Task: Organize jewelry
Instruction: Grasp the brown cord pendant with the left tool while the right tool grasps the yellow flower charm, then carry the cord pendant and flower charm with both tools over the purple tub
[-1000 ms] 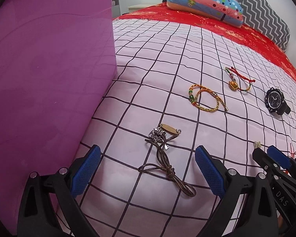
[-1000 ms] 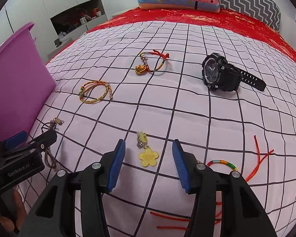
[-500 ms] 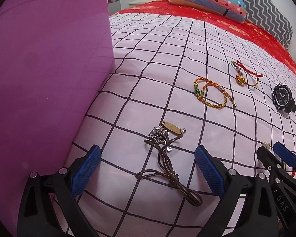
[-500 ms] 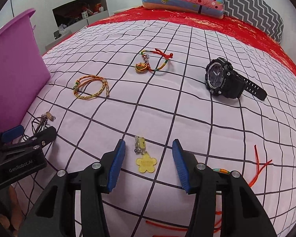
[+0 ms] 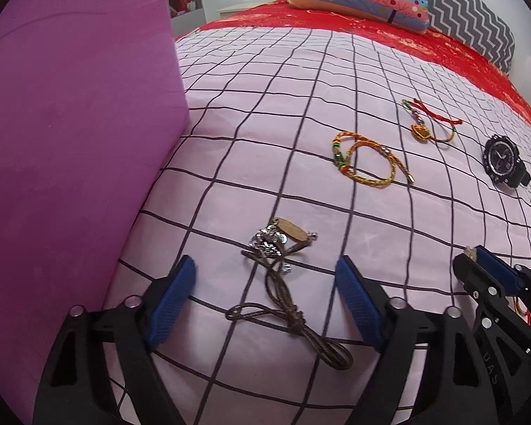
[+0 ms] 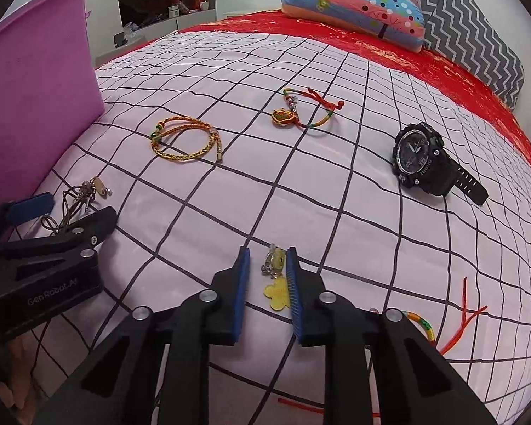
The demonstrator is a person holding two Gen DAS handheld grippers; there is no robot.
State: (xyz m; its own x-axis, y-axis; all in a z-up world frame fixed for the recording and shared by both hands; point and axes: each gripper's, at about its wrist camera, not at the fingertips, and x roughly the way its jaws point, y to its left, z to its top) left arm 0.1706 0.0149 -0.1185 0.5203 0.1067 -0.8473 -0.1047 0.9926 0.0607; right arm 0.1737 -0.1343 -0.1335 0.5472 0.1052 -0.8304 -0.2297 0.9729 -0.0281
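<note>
Jewelry is spread out across the checked bedspread (image 6: 336, 184), each piece lying apart from the others, which I'd guess makes them easy to grab one at a time for the purple bin (image 6: 42, 106) at the left edge of the frame.

The right tongs (image 6: 267, 279) sit bottom center of their own view, jaws narrowed around the yellow flower charm (image 6: 278, 292) with the blue pads right beside it. Can't tell if they're actually squeezing it or just about to. Its red cord (image 6: 467, 318) trails off to the lower right.

The left tongs (image 5: 265, 276) are spread wide, sitting over the brown cord necklace (image 5: 283, 304) with the metal tag at its top end, touching nothing. Looks lined up for that one next.

The left camera mostly gets a wall of purple bin up close and never shows the flower charm at all. The right camera shows that charm, plus the black watch (image 6: 424, 163) in full at right. Both views catch the gold braided bracelet (image 6: 186, 141) and the red string bracelet (image 6: 304, 109) mid-frame.
</note>
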